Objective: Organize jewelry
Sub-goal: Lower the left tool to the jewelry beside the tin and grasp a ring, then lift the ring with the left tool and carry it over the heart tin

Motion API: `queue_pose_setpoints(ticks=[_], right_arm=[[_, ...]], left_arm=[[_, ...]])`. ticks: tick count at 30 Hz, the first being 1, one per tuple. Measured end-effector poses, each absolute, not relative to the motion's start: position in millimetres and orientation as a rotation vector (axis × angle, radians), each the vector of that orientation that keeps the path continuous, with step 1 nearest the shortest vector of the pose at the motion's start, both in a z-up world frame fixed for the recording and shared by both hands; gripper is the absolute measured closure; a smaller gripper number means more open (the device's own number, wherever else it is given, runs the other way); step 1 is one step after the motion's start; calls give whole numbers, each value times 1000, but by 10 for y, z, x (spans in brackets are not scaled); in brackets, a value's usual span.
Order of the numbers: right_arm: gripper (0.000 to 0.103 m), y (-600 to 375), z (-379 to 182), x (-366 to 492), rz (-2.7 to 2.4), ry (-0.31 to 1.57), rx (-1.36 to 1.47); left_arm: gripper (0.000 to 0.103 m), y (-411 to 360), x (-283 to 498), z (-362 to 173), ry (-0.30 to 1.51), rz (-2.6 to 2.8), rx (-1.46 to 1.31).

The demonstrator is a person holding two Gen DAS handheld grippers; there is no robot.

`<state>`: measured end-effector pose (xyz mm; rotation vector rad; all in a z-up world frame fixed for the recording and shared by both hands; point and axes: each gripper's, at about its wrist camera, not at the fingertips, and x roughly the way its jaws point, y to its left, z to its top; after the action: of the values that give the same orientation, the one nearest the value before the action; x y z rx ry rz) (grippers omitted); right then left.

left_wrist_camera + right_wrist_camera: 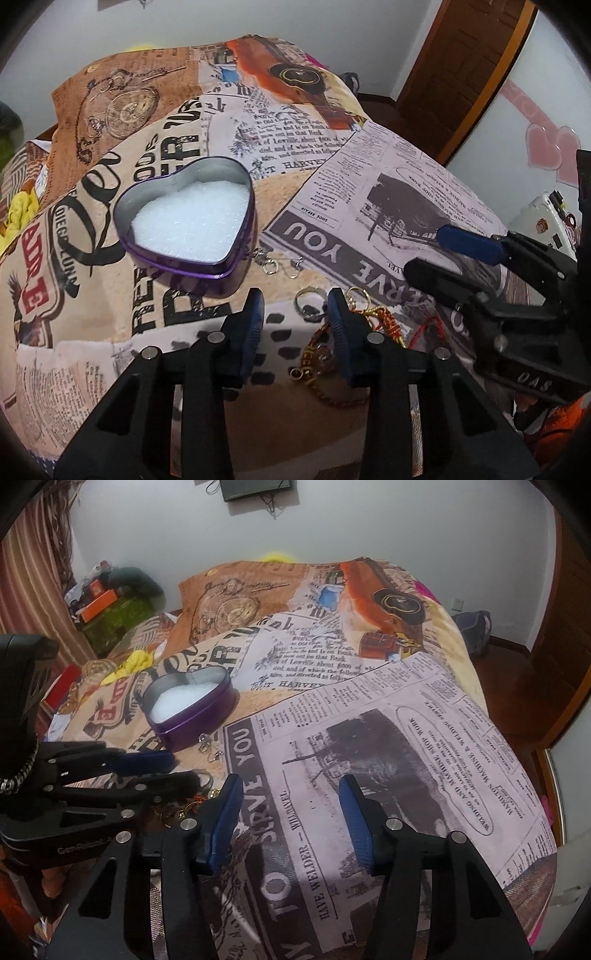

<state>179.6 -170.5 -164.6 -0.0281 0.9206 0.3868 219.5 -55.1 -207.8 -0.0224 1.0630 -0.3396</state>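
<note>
Under me lies a bed with a newsprint cover [369, 738]. Beyond it I see a striped curtain [26, 590], a wooden door [461, 74] and pink hearts [550, 151].

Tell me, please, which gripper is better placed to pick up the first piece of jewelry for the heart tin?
Left. The left gripper sits right over the silver ring, near the heart tin; the right gripper faces bare bedspread.

Heart-shaped tin [192, 254] is showing glossy purple metal; its lining [192, 218] is looking foamy; bedspread [369, 192] is appearing matt cloth.
</note>
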Motion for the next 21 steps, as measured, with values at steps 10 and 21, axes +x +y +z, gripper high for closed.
queue_pose_setpoints(ticks=[10, 21], right_arm=[[66, -1635, -1705, 1838, 454, 969, -7], [75, -1356, -1763, 1880, 517, 1007, -63]], left_arm=[[82, -604, 2241, -2139, 1055, -342, 11], [82, -461, 2072, -2045, 1013, -322, -3]])
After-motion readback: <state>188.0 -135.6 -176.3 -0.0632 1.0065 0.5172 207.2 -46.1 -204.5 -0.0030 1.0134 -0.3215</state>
